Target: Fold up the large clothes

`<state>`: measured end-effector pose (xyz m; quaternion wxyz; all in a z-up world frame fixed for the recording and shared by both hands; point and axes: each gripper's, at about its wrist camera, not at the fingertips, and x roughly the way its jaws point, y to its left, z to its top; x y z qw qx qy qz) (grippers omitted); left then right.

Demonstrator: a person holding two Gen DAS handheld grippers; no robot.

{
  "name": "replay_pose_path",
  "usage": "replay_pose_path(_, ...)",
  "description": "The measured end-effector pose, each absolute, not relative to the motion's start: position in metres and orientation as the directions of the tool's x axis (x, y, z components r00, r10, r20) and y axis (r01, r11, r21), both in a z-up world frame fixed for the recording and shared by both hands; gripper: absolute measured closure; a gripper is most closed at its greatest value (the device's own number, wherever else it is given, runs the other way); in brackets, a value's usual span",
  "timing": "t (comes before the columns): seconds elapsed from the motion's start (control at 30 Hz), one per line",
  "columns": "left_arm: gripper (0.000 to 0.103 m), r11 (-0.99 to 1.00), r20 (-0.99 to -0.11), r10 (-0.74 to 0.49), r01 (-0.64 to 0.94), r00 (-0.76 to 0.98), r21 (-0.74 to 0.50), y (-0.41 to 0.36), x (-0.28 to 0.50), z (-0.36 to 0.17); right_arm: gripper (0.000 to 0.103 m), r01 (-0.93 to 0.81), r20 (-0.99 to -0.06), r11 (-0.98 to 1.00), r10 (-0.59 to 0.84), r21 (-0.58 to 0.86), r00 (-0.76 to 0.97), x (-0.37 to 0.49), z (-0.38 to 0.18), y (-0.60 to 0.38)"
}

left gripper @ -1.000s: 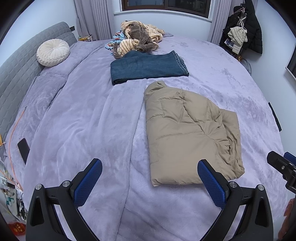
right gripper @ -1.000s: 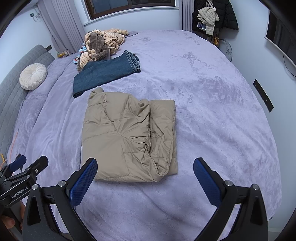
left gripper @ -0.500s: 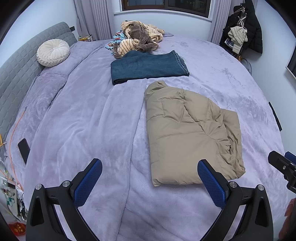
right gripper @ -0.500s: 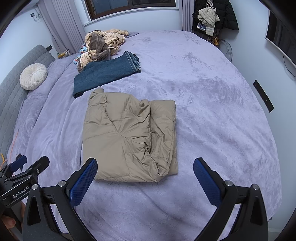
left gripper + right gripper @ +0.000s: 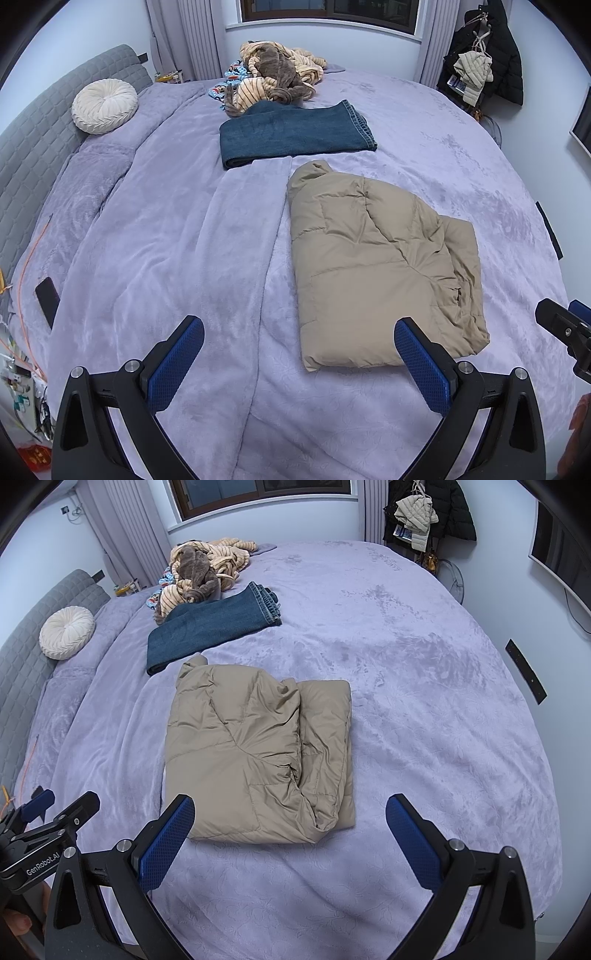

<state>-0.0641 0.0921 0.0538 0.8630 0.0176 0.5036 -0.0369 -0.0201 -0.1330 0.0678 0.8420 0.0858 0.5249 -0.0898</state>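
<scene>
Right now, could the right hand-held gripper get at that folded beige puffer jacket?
Probably yes: the right hand-held gripper is open, just short of the folded beige puffer jacket's near edge, with only bare purple blanket between.

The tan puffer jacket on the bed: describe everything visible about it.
The tan puffer jacket is a quilted, slightly shiny padded garment, folded into a rough rectangle and lying flat on the lilac blanket. A narrower folded layer shows along its right side, with creases bunched at the near right corner. Its collar end points toward the folded jeans, not touching them. Neither gripper touches it.
</scene>
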Motion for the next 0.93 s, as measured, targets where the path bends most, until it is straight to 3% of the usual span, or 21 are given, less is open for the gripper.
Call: replay_pose_path(0.93,0.0,0.995,-0.864,-0.06,0.094,0.5,-0.014,0.095,-0.052,0.053,0.0,0.246,-0.9,0.968,-0.063,0.05,0.431,-0.02,0.068,-0.131)
